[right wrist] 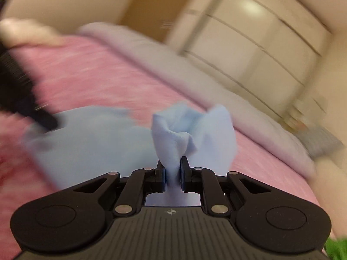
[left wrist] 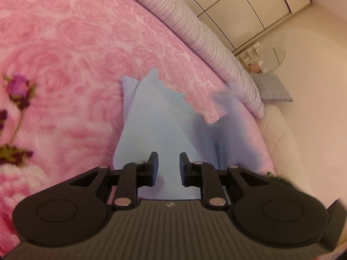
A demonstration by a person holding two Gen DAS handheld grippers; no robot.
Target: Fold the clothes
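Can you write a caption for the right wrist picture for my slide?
The right tool pinches a bunched-up piece of light blue cloth above a pink blanket on the bed.

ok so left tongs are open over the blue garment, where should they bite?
Probably the near hem of the blue garment, approached from the near side. It lies flat under the open left tongs, while the right tongs already pinch a bunched end, so a matching edge grip would spread it.

The left hand-held gripper (left wrist: 168,169) is held parted over a light blue garment (left wrist: 156,119). The garment is spread on a pink floral blanket (left wrist: 76,49), a striped pillow (left wrist: 201,36) lying toward one o'clock.
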